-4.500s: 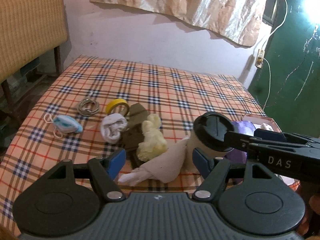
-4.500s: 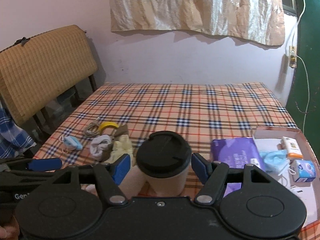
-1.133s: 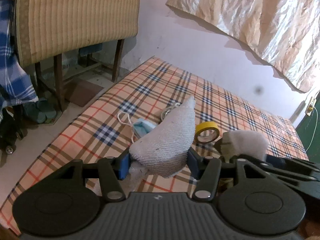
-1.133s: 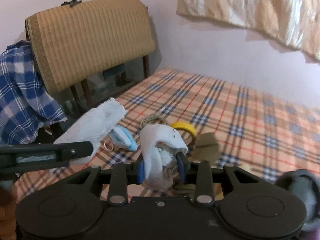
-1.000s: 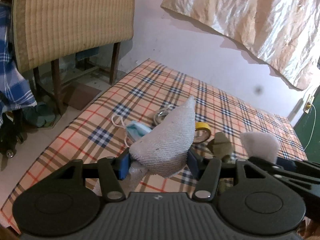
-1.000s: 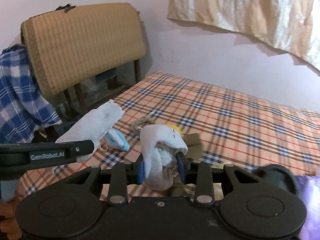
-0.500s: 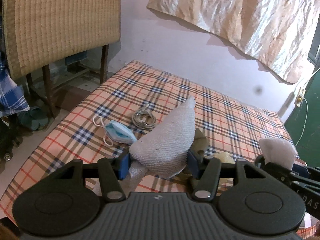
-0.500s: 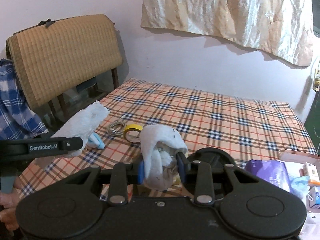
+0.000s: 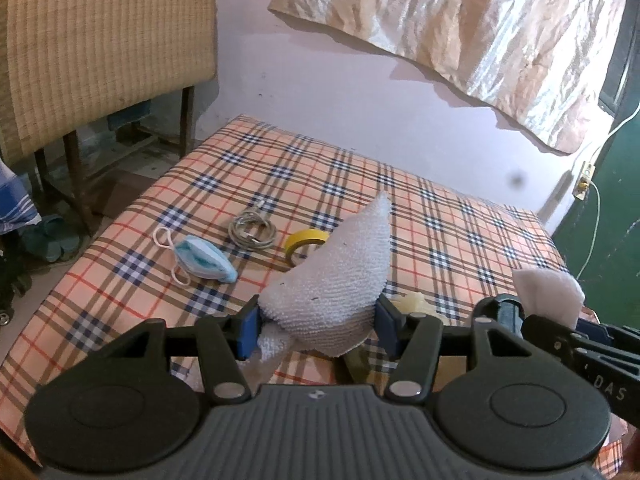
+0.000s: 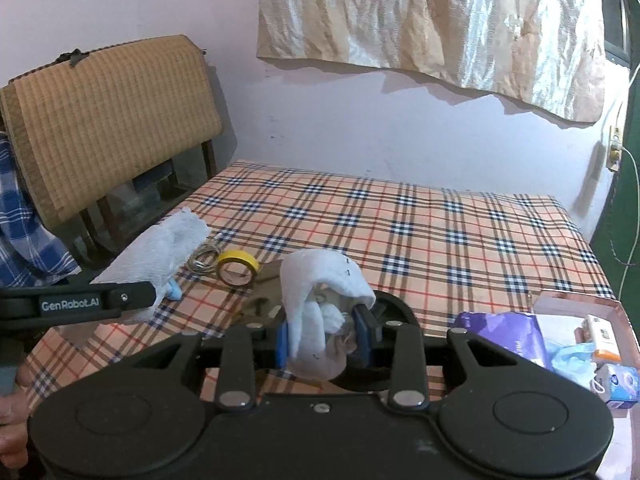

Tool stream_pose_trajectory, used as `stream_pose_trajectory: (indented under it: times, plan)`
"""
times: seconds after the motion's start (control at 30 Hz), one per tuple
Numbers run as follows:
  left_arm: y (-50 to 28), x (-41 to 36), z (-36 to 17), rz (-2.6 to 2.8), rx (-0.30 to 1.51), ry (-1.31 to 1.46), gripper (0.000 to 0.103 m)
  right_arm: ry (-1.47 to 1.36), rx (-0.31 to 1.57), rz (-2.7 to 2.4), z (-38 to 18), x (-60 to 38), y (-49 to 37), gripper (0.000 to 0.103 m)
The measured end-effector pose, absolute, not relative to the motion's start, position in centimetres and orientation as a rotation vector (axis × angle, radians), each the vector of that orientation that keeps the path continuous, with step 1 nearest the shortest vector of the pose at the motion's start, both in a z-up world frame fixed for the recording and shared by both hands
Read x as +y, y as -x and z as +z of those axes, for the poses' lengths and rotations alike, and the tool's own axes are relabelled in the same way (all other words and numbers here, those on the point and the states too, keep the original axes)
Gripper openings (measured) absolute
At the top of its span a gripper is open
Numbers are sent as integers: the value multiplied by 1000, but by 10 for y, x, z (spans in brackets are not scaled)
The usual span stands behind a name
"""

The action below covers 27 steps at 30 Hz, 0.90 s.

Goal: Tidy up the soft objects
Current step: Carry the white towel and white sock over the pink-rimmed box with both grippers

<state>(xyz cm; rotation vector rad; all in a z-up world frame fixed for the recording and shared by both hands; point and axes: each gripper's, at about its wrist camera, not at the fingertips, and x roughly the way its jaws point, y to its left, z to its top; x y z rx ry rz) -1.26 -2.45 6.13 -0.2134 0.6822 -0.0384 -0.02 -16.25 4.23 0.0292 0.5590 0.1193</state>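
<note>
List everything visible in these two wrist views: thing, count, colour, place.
Terry-cloth sock: 1, white, clamped in left hand-held gripper.
Balled sock: 1, white, clamped in right hand-held gripper.
Face mask: 1, light blue, on plaid bedspread, left side.
Coiled cable: 1, grey, beside mask.
Tape roll: 1, yellow, right of cable.
Cup lid: 1, black, behind right gripper.
Plastic packet: 1, purple, right side.
Cardboard box: 1, pinkish, right edge, holding small items.
Woven chair: 1, tan, left of bed.

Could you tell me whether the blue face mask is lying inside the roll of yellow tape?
No, the blue face mask lies on the plaid cloth apart from the roll of yellow tape, with the coiled cable between them.
</note>
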Motion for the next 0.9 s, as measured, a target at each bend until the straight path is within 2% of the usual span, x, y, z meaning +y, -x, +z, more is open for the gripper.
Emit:
stream_pose_trajectory:
  times: [0.9]
  plan:
    - [10, -70, 62, -124, 694, 149, 58, -70, 563, 22, 43, -213, 8, 40]
